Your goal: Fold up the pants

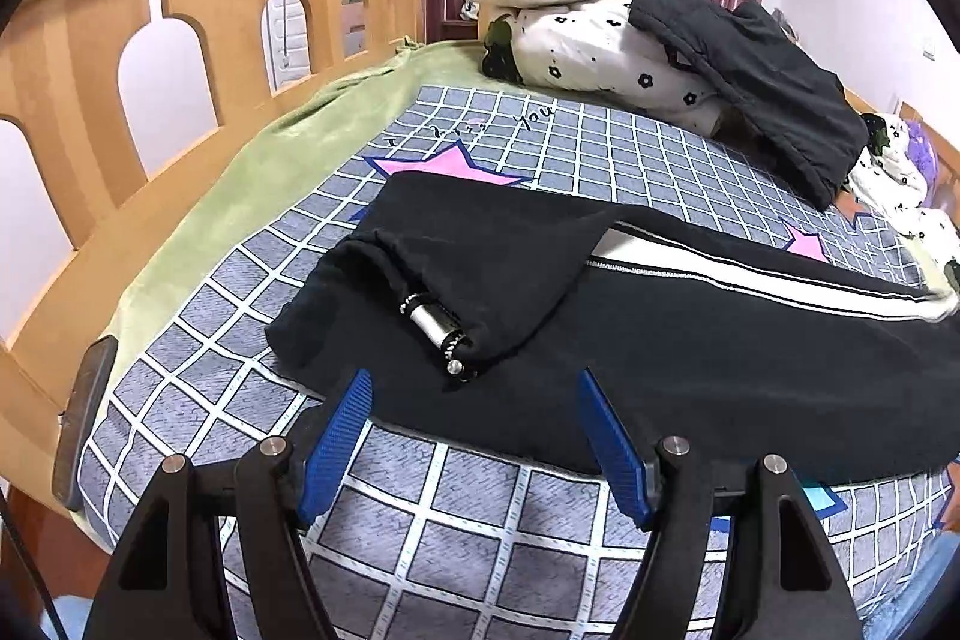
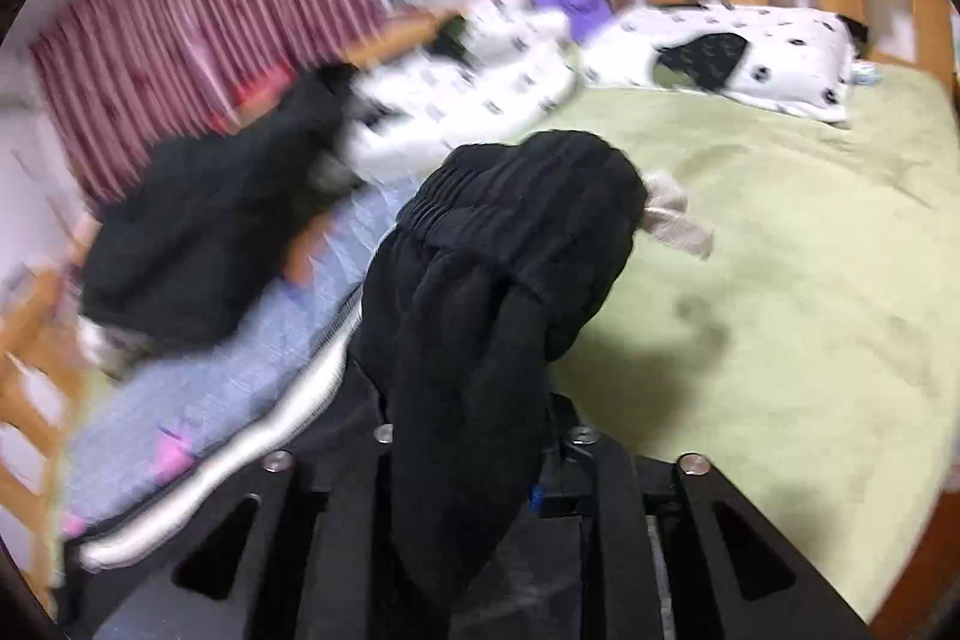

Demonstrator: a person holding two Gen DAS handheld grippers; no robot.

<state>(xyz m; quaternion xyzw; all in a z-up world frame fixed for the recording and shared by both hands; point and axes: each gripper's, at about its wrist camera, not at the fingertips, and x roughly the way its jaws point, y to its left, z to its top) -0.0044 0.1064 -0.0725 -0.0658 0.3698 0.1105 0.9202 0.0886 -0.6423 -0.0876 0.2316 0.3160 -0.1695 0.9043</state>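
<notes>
Left wrist view takes in a wooden bed rail [image 1: 198, 10] at far left, then a green blanket [image 1: 264, 160] and a grid-print sheet [image 1: 480, 508], where the black pants [image 1: 660, 340] lie stretched across the bed [image 1: 36, 340] toward the right. The left gripper [image 1: 474, 403] hangs just above the near hem, its blue pads [image 1: 336, 436] spread wide with nothing between them. A leg end sits folded back over the cloth, and a small metal cylinder [image 1: 429, 325] pokes from the fold. Farther right, a white side stripe [image 1: 750, 280] runs along the leg, with a patterned quilt [image 1: 600, 52] and a dark jacket [image 1: 762, 76] piled beyond.

Right wrist view, blurred, shows a maroon curtain [image 2: 198, 58] at left and the same jacket; at centre the right gripper [image 2: 480, 460] clamps the gathered waistband end of the pants, which bulges up in a thick bunch over the jaws. To the right lie the green blanket and a spotted pillow [image 2: 750, 52].

Risks from here, as judged: the bunched waistband may slip loose or land crooked because the grip takes a wad, not a flat edge; the loose leg end may drag or unfold, since the left gripper holds nothing; the metal cylinder may roll out.

The pants look soft, heavy and matte, creased near the elastic waist.
</notes>
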